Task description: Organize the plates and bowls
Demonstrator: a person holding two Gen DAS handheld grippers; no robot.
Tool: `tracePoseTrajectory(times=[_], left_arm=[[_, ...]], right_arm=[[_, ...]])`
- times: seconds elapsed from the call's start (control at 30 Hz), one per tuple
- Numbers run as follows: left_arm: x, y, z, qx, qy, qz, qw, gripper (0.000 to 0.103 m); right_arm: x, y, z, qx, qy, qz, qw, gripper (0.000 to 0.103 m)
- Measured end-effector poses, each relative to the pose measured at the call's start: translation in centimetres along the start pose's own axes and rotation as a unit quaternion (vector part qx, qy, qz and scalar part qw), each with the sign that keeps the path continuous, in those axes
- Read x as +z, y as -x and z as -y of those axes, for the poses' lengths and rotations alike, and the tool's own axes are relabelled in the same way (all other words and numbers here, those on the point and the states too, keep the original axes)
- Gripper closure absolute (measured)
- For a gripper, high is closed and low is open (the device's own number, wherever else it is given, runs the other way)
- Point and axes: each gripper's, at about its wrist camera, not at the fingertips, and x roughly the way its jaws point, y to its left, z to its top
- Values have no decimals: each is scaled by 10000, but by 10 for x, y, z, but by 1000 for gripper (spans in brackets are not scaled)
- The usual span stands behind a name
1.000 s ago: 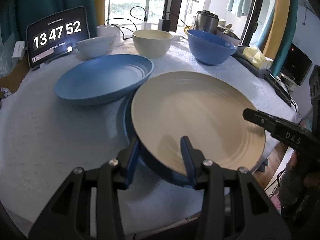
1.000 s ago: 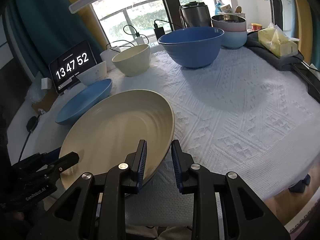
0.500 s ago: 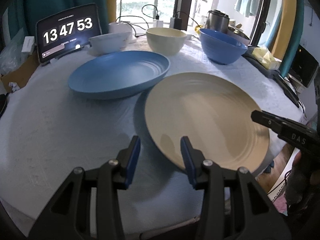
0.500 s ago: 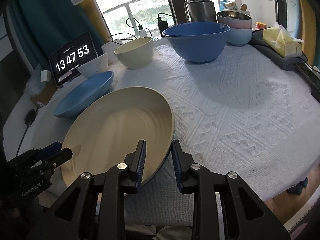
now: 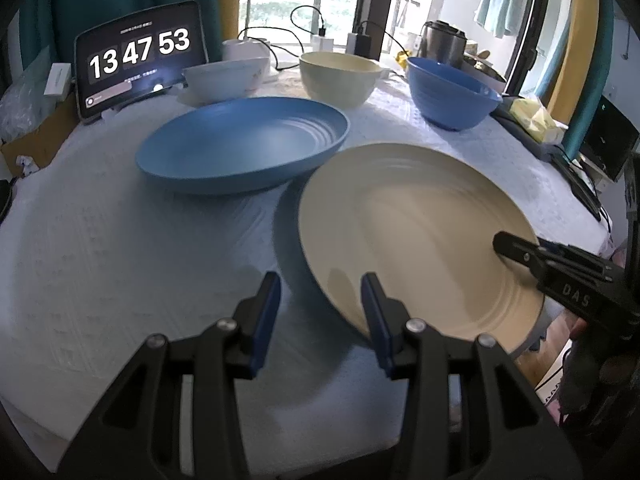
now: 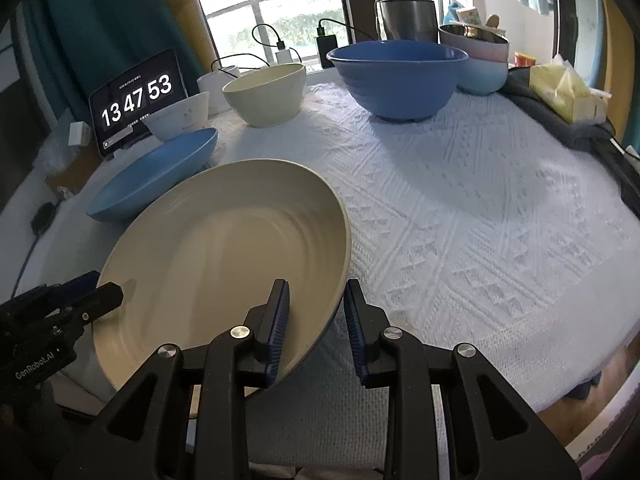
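Note:
A cream plate [image 5: 416,236] [image 6: 224,256] hangs tilted just above the white tablecloth and casts a shadow on it. My right gripper [image 6: 316,312] [image 5: 516,248] is shut on the plate's right rim, one pad inside and one outside. My left gripper [image 5: 322,308] [image 6: 100,292] stands open at the opposite rim, with the plate's edge beside its right finger and not pressed. Behind them a blue plate [image 5: 244,148] [image 6: 156,176] rests on the cloth. At the back stand a white bowl [image 5: 224,78], a cream bowl [image 5: 340,78] [image 6: 264,94] and a blue bowl [image 5: 452,94] [image 6: 400,76].
A tablet clock [image 5: 140,60] leans at the back left, with chargers and cables along the window. A metal pot [image 6: 408,16], stacked bowls [image 6: 476,60] and a yellow packet [image 6: 568,92] on dark cloth stand at the back right. The table [image 6: 480,220] drops away on the right.
The cream plate has come up off the cloth and tilted. Its near rim, earlier between my left fingers, now lies by the right one. The right grip is unchanged.

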Motion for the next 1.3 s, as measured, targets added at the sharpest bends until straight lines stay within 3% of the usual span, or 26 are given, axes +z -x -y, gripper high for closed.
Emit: tracePoseTrajectory(times=[0.77,1.3], left_arm=[[11,10,-23,20,359,395,9986,57],[22,18,-54,67,689,759,9947,51]], right_arm=[[18,22,1,-8,-142,515,9986,70],[44,14,-38,327,207,641,9972,68]])
